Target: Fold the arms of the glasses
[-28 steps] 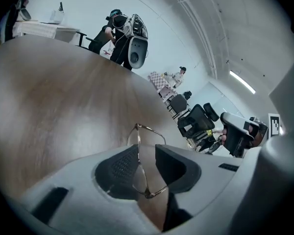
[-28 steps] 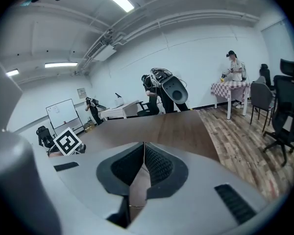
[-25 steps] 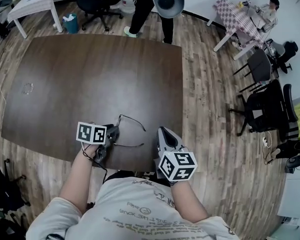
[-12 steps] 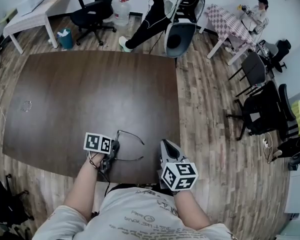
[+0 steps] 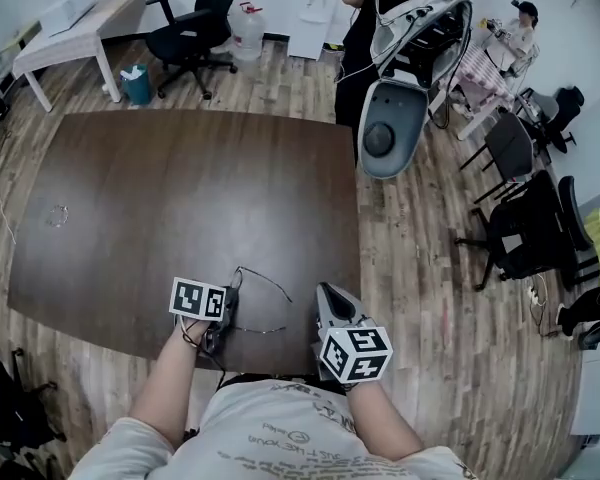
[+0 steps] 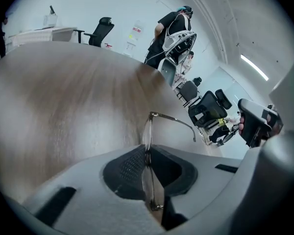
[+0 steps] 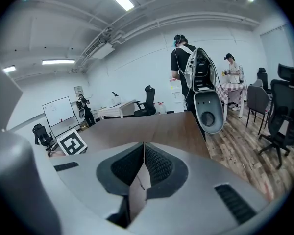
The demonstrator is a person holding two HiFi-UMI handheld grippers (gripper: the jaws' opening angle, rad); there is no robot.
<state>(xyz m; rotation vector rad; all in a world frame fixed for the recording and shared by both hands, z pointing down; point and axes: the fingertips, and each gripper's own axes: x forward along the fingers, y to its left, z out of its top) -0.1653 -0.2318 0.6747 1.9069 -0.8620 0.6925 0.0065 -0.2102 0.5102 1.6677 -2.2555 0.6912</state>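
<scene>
**Dark brown wooden counter** (image 5: 180, 198), seen from above, with both grippers near its close edge. **Right gripper** (image 5: 332, 306): jaws pressed together on nothing, still standing apart to the right of the left jaws, with no approach over the last second. **Left gripper** (image 5: 226, 306): jaws pinching the front of the thin metal-framed glasses (image 6: 148, 131), held edge-on. The front's long axis runs out along the left jaws. Both arms (image 5: 267, 283) remain open, pointing toward the right jaws — folding judged not yet begun.

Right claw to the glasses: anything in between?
Only bare tabletop between the right claw and the glasses, which the left claw grips; head view shows it.
</scene>
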